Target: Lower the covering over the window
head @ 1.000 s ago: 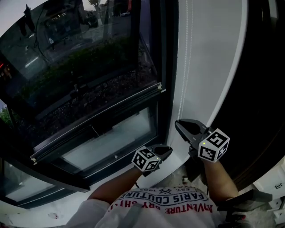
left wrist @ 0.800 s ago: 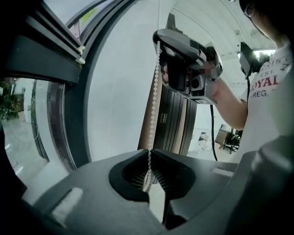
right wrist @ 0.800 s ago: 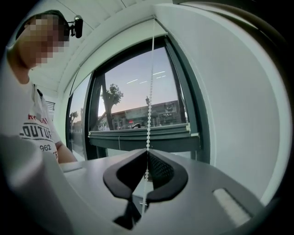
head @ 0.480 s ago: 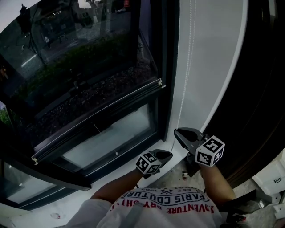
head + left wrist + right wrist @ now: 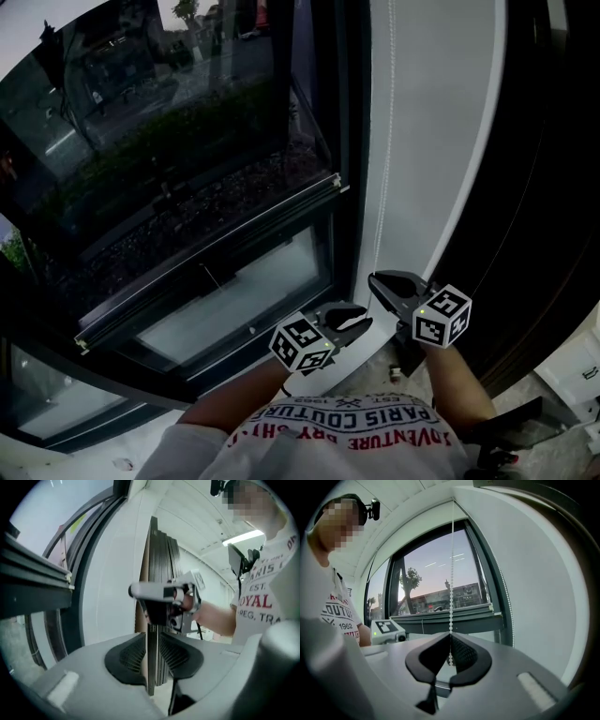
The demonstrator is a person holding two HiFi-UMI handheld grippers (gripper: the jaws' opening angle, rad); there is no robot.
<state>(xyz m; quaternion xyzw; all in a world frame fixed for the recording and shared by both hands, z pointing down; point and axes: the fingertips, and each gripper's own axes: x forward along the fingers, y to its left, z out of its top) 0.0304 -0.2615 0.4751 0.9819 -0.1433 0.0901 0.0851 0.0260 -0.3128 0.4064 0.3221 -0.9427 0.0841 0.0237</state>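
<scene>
Blind bottom rail [image 5: 208, 259] most way down, bottom pane [image 5: 234, 305] not covered yet. Right claw [image 5: 450, 638] clamped on bead chain [image 5: 451, 573]. Left claw [image 5: 151, 641] just opening, nothing gripped. Few more pulls needed, I reckon.

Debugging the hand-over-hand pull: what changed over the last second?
The left gripper has just been opening its jaws, and nothing sits between them. The right gripper sank slightly along the bead chain, then stopped. Unchanged: the right gripper is still shut on the chain, and the blind's bottom bar is roughly where it was.
</scene>
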